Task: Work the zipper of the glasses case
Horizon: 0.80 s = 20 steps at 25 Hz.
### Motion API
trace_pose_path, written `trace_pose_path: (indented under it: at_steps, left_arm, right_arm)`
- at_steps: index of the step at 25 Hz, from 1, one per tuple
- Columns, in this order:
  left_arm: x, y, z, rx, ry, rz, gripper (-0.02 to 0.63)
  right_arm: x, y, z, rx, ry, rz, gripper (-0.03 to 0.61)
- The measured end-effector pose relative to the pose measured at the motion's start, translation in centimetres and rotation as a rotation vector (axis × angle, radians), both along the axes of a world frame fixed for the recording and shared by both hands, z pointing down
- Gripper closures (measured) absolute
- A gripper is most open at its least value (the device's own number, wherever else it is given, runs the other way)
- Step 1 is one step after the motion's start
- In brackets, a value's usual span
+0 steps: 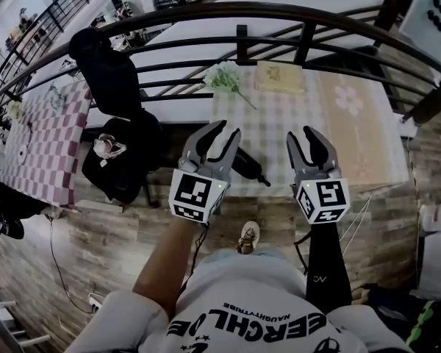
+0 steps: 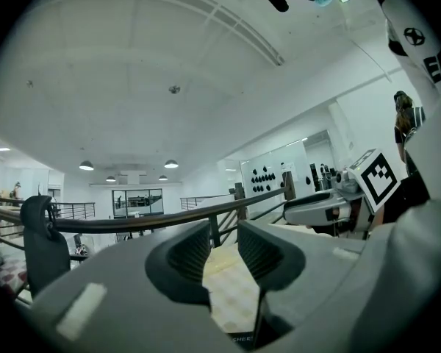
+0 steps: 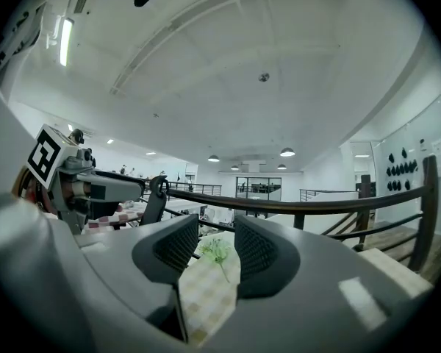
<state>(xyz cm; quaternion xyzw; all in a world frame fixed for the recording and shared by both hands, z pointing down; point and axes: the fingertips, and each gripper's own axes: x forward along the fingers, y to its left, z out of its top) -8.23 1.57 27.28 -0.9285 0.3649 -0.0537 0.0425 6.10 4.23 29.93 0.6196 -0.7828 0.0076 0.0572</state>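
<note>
The checked-cloth worktop (image 1: 279, 131) carries a white flower sprig (image 1: 224, 76) at 11 o'clock, a flat tan square card (image 1: 279, 76) at 12 o'clock and a black glasses case (image 1: 248, 165) at 7 o'clock, by the near edge.

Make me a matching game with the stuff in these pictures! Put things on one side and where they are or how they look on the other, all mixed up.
Things:
1. flower sprig
2. glasses case
3. right gripper
4. black chair

Matches:
A. jaws apart, nothing between them
B. lies at the near edge of the table
C. stands to the left of the table
D. green and white, at the table's far side by the railing

Pairs: 1-D, 2-B, 3-A, 4-C
</note>
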Motion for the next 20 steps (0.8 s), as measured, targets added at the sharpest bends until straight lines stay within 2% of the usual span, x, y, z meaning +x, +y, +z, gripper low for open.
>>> trace_pose_path:
  at_steps: [10, 20]
  left_arm:
    - [3.0, -5.1, 1.1, -0.015, -0.014, 0.0, 0.494]
    - [4.1, -8.0, 2.8, -0.029, -0.039, 0.078, 0.494]
  right_arm:
    - [1.2, -5.7, 1.2, -0.016, -0.034, -0.08, 0.394]
    - [1.3, -7.7, 2.5, -0.047, -0.047, -0.054, 0.394]
